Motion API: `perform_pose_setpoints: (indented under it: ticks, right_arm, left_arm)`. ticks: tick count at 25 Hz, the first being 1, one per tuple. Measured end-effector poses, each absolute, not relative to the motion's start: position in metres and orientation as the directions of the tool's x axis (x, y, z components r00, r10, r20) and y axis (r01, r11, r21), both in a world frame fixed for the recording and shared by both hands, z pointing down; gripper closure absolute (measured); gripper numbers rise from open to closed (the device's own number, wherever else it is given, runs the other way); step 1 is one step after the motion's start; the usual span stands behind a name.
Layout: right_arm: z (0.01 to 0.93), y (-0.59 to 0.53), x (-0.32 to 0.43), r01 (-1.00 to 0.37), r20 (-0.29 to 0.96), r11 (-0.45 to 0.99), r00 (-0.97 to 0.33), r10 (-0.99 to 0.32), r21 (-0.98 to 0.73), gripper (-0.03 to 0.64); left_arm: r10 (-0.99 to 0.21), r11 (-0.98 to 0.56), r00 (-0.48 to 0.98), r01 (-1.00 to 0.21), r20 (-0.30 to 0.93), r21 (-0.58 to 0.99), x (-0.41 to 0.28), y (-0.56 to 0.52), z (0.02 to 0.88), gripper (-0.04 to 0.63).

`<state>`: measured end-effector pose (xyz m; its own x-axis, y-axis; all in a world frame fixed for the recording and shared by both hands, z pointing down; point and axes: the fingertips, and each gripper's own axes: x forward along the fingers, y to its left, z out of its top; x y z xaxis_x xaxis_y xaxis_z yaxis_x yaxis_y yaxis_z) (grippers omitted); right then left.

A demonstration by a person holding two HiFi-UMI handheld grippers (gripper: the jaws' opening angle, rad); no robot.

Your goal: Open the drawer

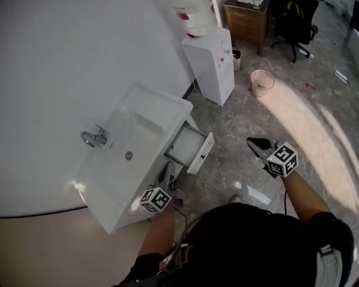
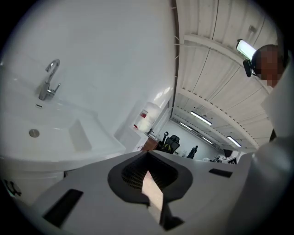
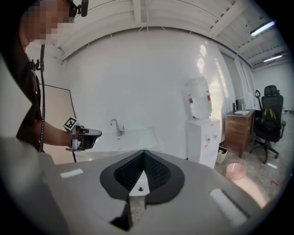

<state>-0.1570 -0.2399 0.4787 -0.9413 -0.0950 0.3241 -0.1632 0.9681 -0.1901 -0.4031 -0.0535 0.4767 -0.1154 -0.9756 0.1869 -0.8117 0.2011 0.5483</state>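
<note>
Fingers together on our left gripper [image 2: 148, 158], pads flat against each other with nothing caught between them. It was the same story on our right gripper [image 3: 144, 155], tips met in a clean seam, holding nothing.

Down in the head view, the drawer [image 1: 201, 152] stood pulled out from under the white basin [image 1: 162, 103]. Its front panel poked toward four o'clock over the grey floor [image 1: 291, 123], and its open top showed a pale inside.

We had the left gripper at about six o'clock of the drawer, just beside the basin's near front edge and clear of the drawer front. The right gripper hung out at three o'clock of the drawer, well apart from it and over open floor, its fingers aimed toward ten o'clock.

And the surroundings: a chrome tap [image 1: 94, 136] sat on the basin's nine o'clock side, up against the white wall [image 1: 67, 56]. A water dispenser [image 1: 210, 64] stood at twelve o'clock of the drawer with its bottle [image 1: 193, 17] on top. A pink bin [image 1: 262, 81] sat on the floor between one and two o'clock.

From the right gripper view we caught the left gripper over at nine o'clock, held level in front of the basin, with the tap just past its tips at three o'clock. The left gripper view looked across the basin, with the tap at ten o'clock; the drawer didn't show there.
</note>
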Motion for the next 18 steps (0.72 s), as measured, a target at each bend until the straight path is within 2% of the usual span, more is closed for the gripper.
perform_pose_setpoints:
  ticks: [9,18]
  right_arm:
    - [0.423,-0.160,-0.279,-0.006,0.303,0.991,-0.952,0.035,-0.133,0.620]
    - [0.377,-0.057,-0.401,0.058,0.251,0.988,-0.963,0.093,-0.144,0.620]
  left_arm:
    - [-0.953,0.294,-0.290,-0.828,0.086,0.477,-0.496,0.112,0.401,0.594]
    - [-0.927,0.355,-0.375,-0.864,0.014,0.356,-0.569,0.288,0.329,0.595]
